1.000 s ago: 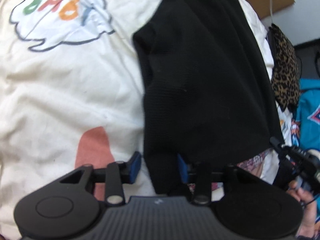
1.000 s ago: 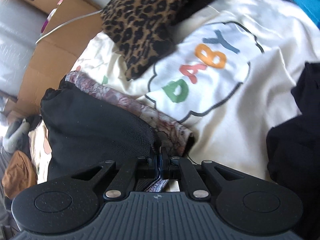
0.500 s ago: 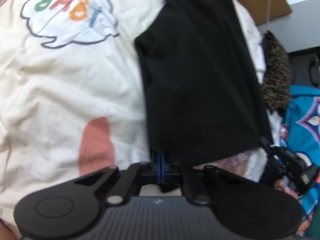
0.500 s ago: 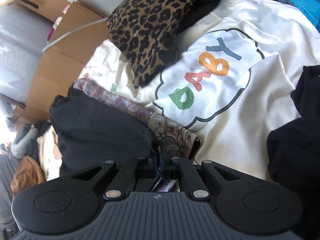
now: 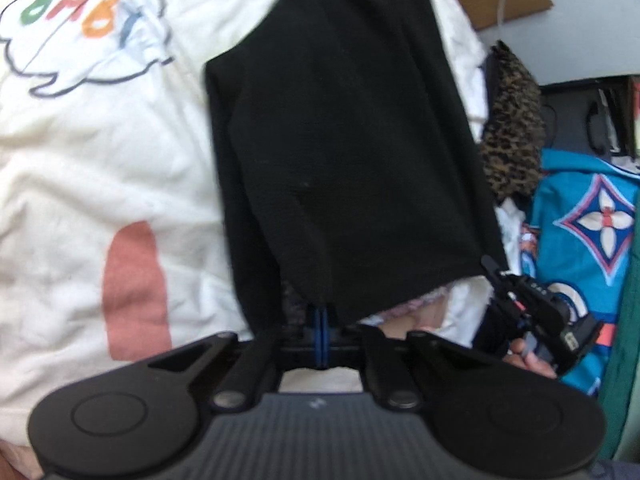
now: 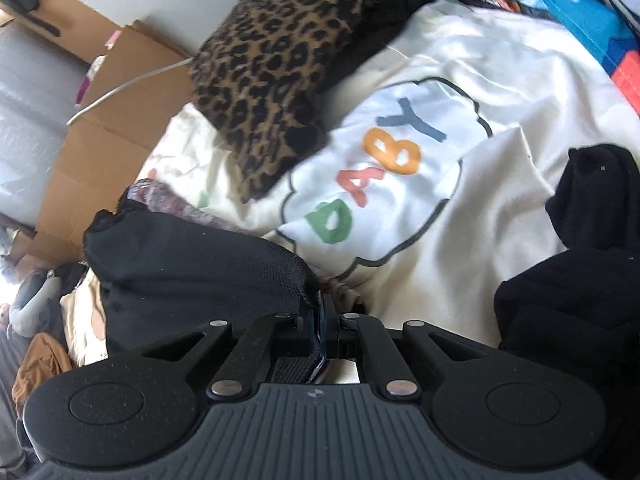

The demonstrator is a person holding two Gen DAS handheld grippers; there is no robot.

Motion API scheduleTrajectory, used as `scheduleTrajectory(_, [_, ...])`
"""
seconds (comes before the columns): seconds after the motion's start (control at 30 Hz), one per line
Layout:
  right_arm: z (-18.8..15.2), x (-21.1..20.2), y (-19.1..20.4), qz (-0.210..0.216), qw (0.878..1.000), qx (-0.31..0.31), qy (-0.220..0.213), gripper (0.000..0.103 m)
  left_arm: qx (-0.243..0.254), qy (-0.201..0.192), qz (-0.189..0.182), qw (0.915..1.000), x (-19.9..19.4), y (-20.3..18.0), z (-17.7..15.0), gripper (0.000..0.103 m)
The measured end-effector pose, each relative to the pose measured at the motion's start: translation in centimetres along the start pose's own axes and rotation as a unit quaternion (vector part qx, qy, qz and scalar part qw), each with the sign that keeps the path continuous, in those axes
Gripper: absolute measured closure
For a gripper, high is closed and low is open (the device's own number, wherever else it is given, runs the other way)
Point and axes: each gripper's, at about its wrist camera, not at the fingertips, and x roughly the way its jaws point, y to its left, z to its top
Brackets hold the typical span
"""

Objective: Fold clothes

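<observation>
A black knit garment [image 5: 340, 152] hangs stretched over a cream sheet printed with "BABY" [image 5: 76, 8]. My left gripper [image 5: 321, 320] is shut on the near lower edge of that garment, its blue pads pressed together. In the left wrist view the other gripper [image 5: 532, 312] appears at the right, at the garment's other lower corner. My right gripper [image 6: 318, 316] is shut on a corner of the black garment [image 6: 192, 272]; a strip of fabric runs back between the jaws. A pinkish patterned cloth [image 6: 176, 206] lies under the garment.
A leopard-print cushion [image 6: 276, 76] rests on the cream sheet [image 6: 460, 240]. Another heap of black cloth [image 6: 580, 280] lies at the right. Cardboard boxes [image 6: 112, 120] and a white cable stand beyond. A teal patterned fabric [image 5: 584, 232] borders the sheet.
The left gripper's jaws closed on the black garment's lower edge. Both views shifted slightly as the garment was drawn taut.
</observation>
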Motion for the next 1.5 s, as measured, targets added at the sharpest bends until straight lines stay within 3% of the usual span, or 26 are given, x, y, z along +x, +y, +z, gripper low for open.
scheduleTrajectory(0.17, [0.0,0.5,-0.5,0.002,1.000,0.007,0.005,0.097,-0.008,0.005,0.017,0.9998,1.6,0.5,-0.2,0.100])
scheduleTrajectory(0.23, [0.0,0.5,-0.6,0.006,1.000,0.007,0.000,0.096,-0.010,0.003,0.013,0.9999,2.1,0.4,-0.1,0.085])
scheduleTrajectory(0.37, [0.4,0.7,-0.8,0.006,1.000,0.012,-0.009,0.092,-0.005,0.004,0.000,1.0000,2.7,-0.2,-0.3,0.077])
scheduleTrajectory(0.5, [0.8,1.0,-0.9,0.011,1.000,0.022,-0.018,0.092,-0.008,0.008,0.001,0.9999,2.4,0.1,-1.1,0.078])
scheduleTrajectory(0.6, [0.9,1.3,-0.6,0.011,1.000,0.016,-0.018,0.092,-0.016,0.009,-0.004,0.9998,2.6,0.3,-1.4,0.093])
scheduleTrajectory(0.7, [0.7,1.5,-0.4,0.013,1.000,0.013,-0.014,0.095,-0.010,0.007,0.005,0.9999,2.7,0.1,-1.6,0.099])
scheduleTrajectory(0.77, [0.5,1.6,-0.3,0.010,1.000,0.010,-0.008,0.100,-0.006,0.006,0.013,0.9999,2.2,0.5,-1.5,0.099])
scheduleTrajectory(1.13, [0.1,0.0,0.5,-0.010,1.000,-0.013,-0.018,0.101,0.041,0.018,0.033,0.9985,1.0,0.1,-1.5,0.100])
scheduleTrajectory(1.5, [-0.3,0.5,0.4,-0.038,0.999,-0.019,-0.008,0.101,0.035,0.020,0.038,0.9985,1.4,0.4,-2.1,0.100])
